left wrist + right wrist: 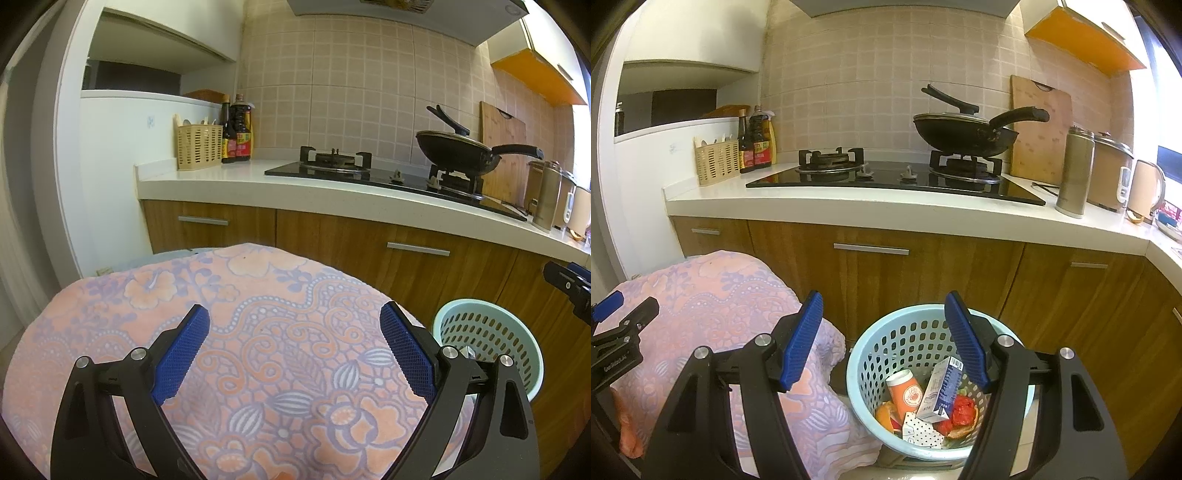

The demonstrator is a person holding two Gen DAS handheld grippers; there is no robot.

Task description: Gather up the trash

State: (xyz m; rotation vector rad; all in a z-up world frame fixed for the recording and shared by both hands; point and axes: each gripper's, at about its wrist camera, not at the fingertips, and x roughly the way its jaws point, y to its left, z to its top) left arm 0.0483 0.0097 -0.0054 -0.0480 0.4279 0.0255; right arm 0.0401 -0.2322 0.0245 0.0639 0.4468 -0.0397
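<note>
Trash in basket (871, 354), right of cloth-covered table (713, 306), before cabinets (871, 269).

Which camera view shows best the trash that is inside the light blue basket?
The right wrist view. It looks down into the basket, so the orange cup, milk carton and peels are plain. The left wrist view shows only the basket's side; its gripper finger hides most of the inside.

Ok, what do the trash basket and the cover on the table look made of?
Basket: likely moulded plastic, pale blue, smooth with a slight sheen, walls pierced by even rows of holes. Table cover: soft fabric, probably towel-like, matte and fuzzy, pink-and-purple floral print, draping in folds at its edge.
</note>
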